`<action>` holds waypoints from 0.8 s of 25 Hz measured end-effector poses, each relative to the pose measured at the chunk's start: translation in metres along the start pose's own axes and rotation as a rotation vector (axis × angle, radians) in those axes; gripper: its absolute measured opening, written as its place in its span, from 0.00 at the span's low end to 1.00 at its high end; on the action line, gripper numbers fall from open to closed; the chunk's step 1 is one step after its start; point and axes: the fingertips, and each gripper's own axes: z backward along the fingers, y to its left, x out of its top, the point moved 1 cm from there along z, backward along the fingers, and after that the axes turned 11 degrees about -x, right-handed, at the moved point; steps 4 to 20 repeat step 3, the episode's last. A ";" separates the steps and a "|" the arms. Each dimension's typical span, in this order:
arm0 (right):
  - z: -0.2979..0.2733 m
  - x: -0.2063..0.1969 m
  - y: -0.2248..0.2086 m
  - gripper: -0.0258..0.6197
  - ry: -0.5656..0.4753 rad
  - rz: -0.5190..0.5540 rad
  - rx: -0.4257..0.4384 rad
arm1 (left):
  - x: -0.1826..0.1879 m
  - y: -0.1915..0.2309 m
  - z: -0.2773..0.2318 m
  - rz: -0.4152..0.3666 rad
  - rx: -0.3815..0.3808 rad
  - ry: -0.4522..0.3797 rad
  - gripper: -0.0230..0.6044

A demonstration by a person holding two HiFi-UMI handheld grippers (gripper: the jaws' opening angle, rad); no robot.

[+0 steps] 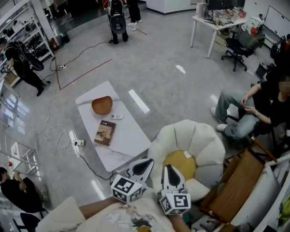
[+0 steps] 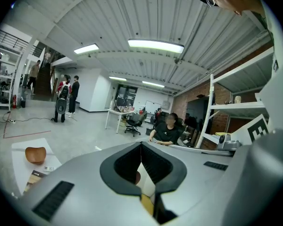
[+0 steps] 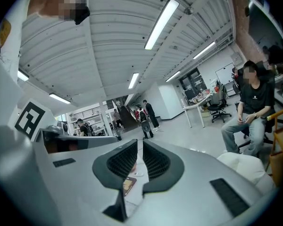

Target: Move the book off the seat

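Observation:
The brown book (image 1: 105, 132) lies flat on the low white table (image 1: 130, 137), near a brown bowl (image 1: 102, 105) and a small white remote (image 1: 117, 116). The seat, a cream flower-shaped chair (image 1: 203, 141) with a yellow cushion (image 1: 180, 164), has no book on it. Both grippers are held close to my body at the bottom of the head view. My left gripper (image 1: 146, 164) (image 2: 141, 147) is shut and holds nothing. The right gripper (image 1: 169, 169) (image 3: 137, 144) hovers over the chair's near edge, its jaws closed to a sliver with nothing in them. Between them the book (image 3: 128, 184) shows.
A person (image 1: 261, 105) sits right of the chair, and a wooden frame (image 1: 234, 182) stands by its near right side. A power strip (image 1: 78, 142) with cables lies on the floor left of the table. A white desk (image 1: 208, 23) and office chair (image 1: 237, 47) stand far back.

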 end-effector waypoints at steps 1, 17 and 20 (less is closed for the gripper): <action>0.000 0.001 0.000 0.11 0.003 -0.002 -0.005 | 0.001 0.000 0.000 -0.001 0.000 -0.001 0.06; 0.000 0.004 0.000 0.10 0.009 -0.005 -0.015 | 0.002 0.002 0.001 -0.003 0.001 -0.002 0.06; 0.000 0.004 0.000 0.10 0.009 -0.005 -0.015 | 0.002 0.002 0.001 -0.003 0.001 -0.002 0.06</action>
